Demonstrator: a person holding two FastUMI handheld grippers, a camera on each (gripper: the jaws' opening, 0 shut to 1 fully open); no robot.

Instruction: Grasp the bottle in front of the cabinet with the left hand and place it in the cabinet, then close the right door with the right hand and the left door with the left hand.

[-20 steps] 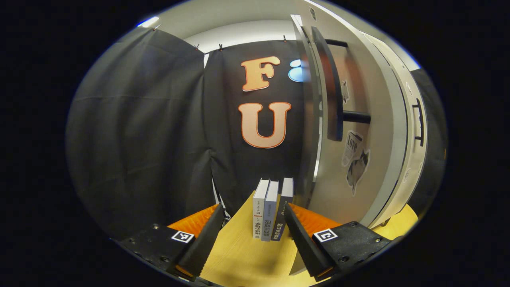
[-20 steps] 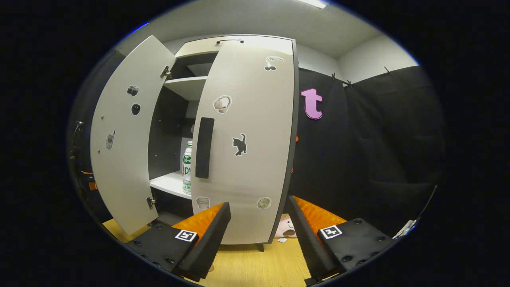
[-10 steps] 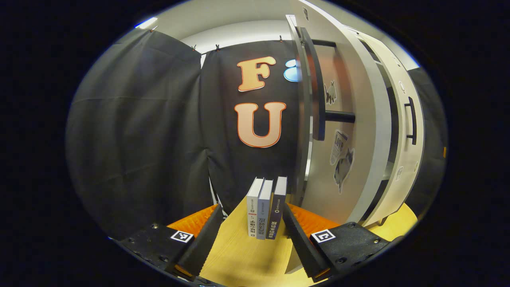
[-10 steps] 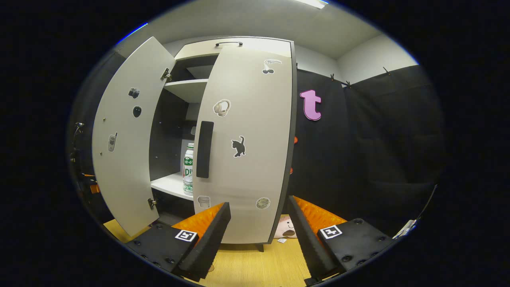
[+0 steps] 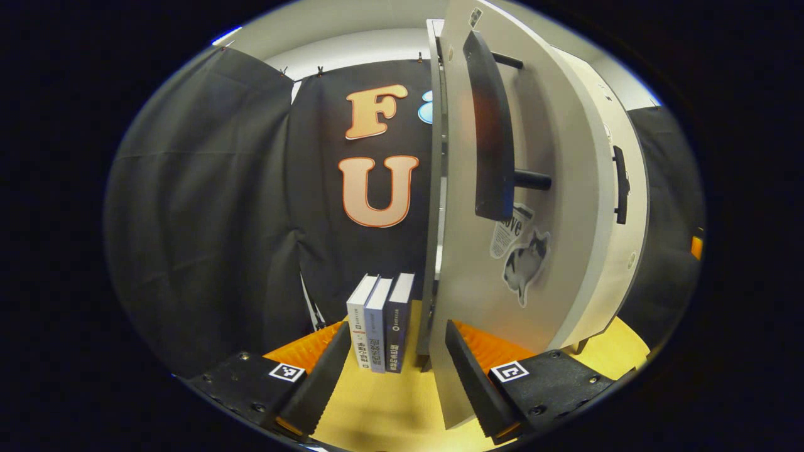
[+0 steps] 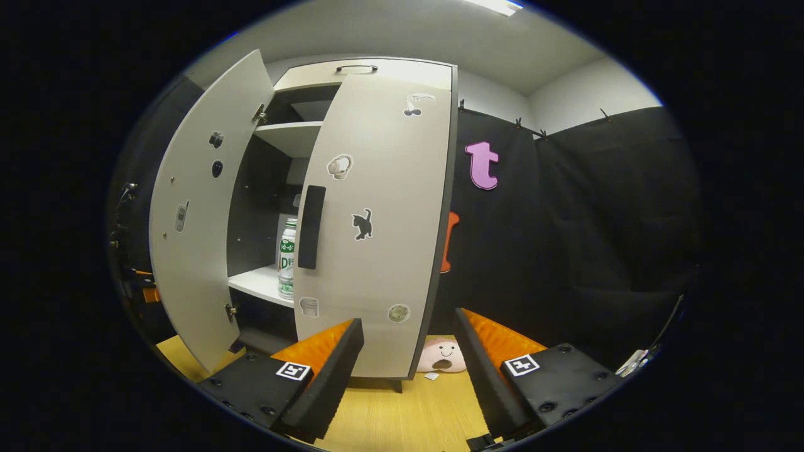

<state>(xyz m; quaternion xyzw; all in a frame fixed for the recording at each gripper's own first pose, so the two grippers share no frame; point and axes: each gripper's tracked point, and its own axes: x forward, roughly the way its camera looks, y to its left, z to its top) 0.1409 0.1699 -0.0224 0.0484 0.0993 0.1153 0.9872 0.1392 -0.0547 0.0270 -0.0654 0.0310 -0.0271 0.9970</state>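
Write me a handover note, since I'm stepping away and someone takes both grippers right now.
Left gripper: open, empty, at the outer face of the left door, near its bottom edge.
Right gripper: open, empty, apart from the right door.
Bottle: upright on the cabinet shelf.
Done: bottle placed; right door looks closed or nearly so.
Left: push the left door shut.

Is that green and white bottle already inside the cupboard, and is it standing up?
Yes. The bottle stands upright on a white shelf inside the cabinet, partly hidden behind the right door.
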